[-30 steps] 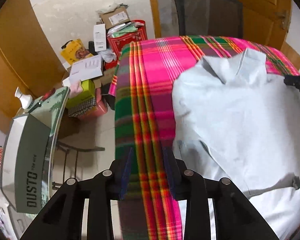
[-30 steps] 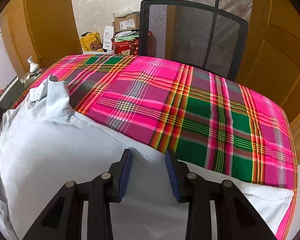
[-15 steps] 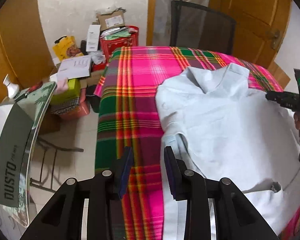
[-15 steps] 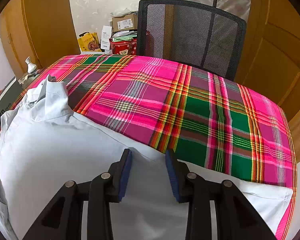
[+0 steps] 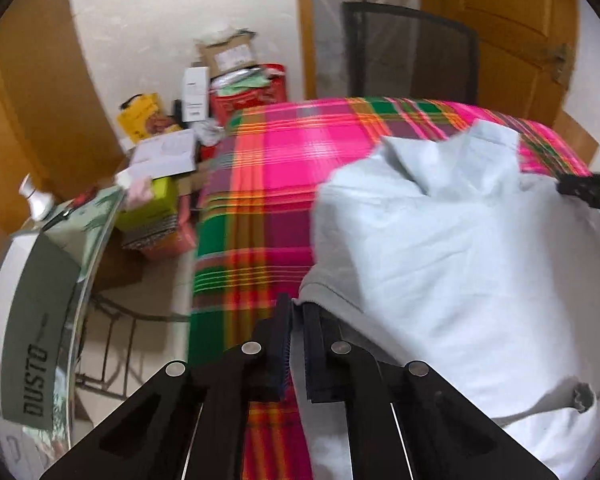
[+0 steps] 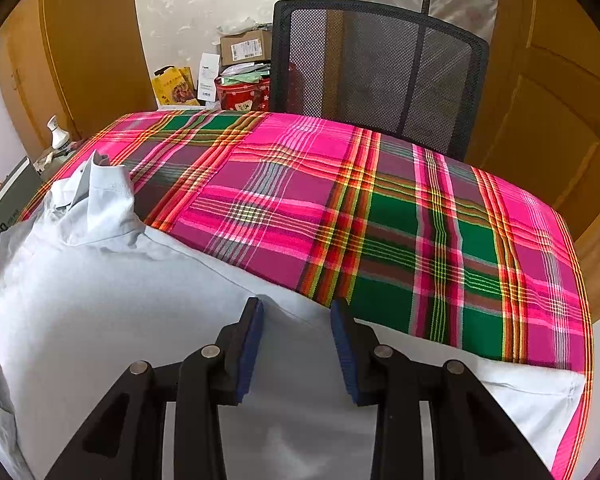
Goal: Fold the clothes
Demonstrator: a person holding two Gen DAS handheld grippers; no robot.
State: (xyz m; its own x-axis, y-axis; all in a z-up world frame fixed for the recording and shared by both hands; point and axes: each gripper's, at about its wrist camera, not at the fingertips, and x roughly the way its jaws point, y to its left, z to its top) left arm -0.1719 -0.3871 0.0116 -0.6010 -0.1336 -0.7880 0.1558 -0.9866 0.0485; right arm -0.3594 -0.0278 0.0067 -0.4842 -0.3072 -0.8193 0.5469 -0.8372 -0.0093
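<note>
Table: covered edge to edge with a loud pink, green and orange plaid cloth (image 6: 400, 216), looks pretty smooth on the far half.
Shirt: pale blue shirt (image 6: 112, 300) spread over the near side of the cloth, collar (image 6: 100, 184) sticking up toward the far edge, one side trailing off toward the right corner.
Left gripper: left gripper (image 5: 296, 320) has its pads pinched together on the shirt's edge, at the side where fabric meets bare plaid. That view is motion-blurred.
Right gripper: right gripper (image 6: 296, 320) sits with its jaws spread over the shirt fabric, nothing pinched between them.
Chair: black mesh chair (image 6: 376, 72) tucked in behind the table.
Room: orange wood doors (image 6: 552, 92) either side, white wall, and a messy heap of boxes (image 6: 244, 46) on the floor in the corner.
</note>
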